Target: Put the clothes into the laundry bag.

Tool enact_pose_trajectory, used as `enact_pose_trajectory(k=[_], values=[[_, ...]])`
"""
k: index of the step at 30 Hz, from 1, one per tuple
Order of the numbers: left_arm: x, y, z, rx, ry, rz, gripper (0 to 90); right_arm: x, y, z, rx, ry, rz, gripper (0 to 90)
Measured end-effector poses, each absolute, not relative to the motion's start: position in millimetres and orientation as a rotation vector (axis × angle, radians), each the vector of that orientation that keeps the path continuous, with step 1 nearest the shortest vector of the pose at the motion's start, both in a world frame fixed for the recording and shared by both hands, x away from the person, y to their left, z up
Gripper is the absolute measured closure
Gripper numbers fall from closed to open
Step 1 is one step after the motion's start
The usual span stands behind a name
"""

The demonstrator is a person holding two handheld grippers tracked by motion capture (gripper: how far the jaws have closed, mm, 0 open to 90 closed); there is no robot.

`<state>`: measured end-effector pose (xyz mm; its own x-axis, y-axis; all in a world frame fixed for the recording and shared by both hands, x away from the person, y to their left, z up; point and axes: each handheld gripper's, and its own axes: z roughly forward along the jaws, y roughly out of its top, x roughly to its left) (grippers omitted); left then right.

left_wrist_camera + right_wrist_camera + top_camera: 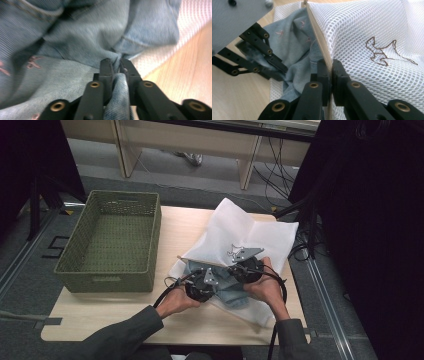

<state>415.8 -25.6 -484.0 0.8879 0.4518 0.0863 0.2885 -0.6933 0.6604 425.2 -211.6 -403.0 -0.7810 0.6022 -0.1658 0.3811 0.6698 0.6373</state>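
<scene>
On the table (120, 317) sit one green basket (112, 240), one white mesh bag (372, 32) and one denim garment (75, 37); the left gripper (116, 65) pinches denim, the right gripper (330, 65) clamps the bag's zipper edge.

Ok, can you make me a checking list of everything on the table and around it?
Surface: wooden table, bare at the front.
Job's things: white mesh bag lying on the table; blue jeans partly inside its open zip edge.
Clutter: green woven basket at the left, nothing seen inside.
Grippers: left gripper shut on a fold of the jeans; right gripper shut on the bag's zip edge.
Cables: black cables trail from both grippers toward the person.
Surroundings: grey floor, pale furniture legs behind, dark curtains at both sides.
</scene>
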Motion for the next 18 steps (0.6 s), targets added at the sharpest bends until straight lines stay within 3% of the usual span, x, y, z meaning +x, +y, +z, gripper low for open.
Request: enact_pose_trajectory(k=[6,9,12,15,18], values=[[434.6,-41.4,-463.1,2.139,0.692,0.406,84.0,422.0,-209.8,-401.3,0.777,2.522,0.876,87.1],[447.4,-47.3,-454.6,2.112,0.705,0.424,84.0,420.4,-212.8,-397.0,0.783,2.517,0.892,87.0],[451.5,-46.1,-462.5,2.136,0.738,0.346,82.5,421.2,-217.4,-397.0,0.797,2.508,0.899,87.1],[447.2,-38.1,-470.4,2.162,0.738,0.261,71.3,422.1,-221.5,-401.6,0.825,2.529,0.875,87.0],[435.2,-26.8,-466.4,2.165,0.718,0.226,47.2,423.4,-223.4,-404.2,0.806,2.523,0.892,87.0]])
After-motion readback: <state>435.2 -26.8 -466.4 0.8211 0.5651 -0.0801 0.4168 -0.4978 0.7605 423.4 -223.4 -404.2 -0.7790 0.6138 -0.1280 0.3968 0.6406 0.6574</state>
